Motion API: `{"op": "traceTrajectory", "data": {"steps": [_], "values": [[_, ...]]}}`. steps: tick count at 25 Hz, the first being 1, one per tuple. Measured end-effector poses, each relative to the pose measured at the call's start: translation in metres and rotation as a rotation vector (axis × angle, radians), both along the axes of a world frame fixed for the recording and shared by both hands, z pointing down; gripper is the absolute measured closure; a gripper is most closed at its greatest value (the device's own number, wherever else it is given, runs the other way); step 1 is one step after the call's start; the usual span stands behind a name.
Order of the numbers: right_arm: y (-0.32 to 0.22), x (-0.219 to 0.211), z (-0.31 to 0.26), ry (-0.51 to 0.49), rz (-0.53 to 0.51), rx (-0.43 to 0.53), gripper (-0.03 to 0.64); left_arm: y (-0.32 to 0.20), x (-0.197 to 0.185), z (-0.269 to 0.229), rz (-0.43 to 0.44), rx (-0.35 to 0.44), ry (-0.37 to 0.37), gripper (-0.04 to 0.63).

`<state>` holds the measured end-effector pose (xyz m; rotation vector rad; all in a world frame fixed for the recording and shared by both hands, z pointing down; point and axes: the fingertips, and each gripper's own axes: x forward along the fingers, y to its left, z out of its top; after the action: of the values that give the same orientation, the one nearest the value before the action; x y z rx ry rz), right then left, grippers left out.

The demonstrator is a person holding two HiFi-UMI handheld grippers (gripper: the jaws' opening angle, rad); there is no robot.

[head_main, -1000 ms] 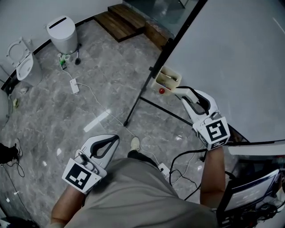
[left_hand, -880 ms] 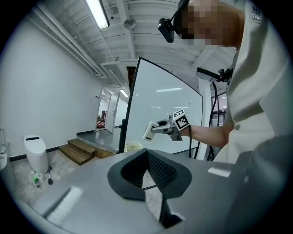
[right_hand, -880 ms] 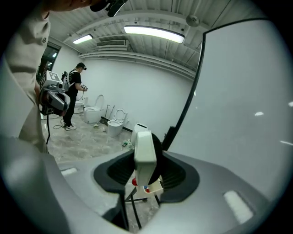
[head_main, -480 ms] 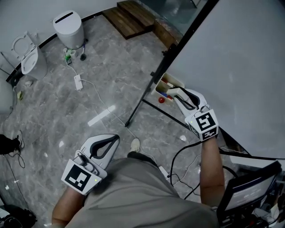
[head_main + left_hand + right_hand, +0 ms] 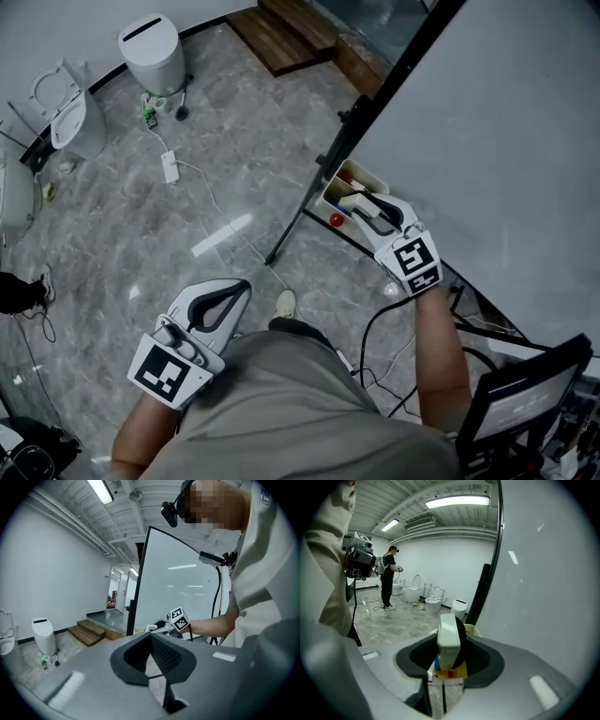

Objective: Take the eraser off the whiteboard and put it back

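A white eraser (image 5: 449, 641) stands on edge between the jaws of my right gripper (image 5: 450, 623), which is shut on it. In the head view the right gripper (image 5: 364, 201) hangs over the small cream tray (image 5: 327, 185) fixed at the lower edge of the whiteboard (image 5: 497, 131). Below the eraser I see blue and red marker caps (image 5: 438, 663) in that tray. My left gripper (image 5: 242, 287) stays low beside the person's body, its jaw tips meeting with nothing in them. In the left gripper view, the left gripper (image 5: 151, 637) points toward the board.
A black easel leg (image 5: 305, 206) slants down to the grey stone floor. A red round thing (image 5: 336, 219) sits under the tray. A white bin (image 5: 153, 54), toilets (image 5: 66, 117), a power strip (image 5: 170, 167) and wooden steps (image 5: 291, 28) lie further off. A screen (image 5: 525, 398) stands at lower right.
My right gripper has come down and leftward along the board's edge with the eraser, ending over the tray. The left gripper has stayed beside the body.
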<state>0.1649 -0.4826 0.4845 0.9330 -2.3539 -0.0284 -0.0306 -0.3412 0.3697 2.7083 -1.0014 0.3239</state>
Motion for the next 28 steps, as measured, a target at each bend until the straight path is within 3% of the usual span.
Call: {"op": "traceTrajectory", "data": {"steps": [13,28], "values": [[0.003,0.000,0.029,0.045,-0.043,-0.043,0.454,-0.010,0.027,0.000,0.021,-0.003,-0.006,0.589],[0.006,0.002,0.024,0.077,0.036,-0.048,0.431,0.009,0.021,-0.002,0.052,0.010,0.001,0.591]]}}
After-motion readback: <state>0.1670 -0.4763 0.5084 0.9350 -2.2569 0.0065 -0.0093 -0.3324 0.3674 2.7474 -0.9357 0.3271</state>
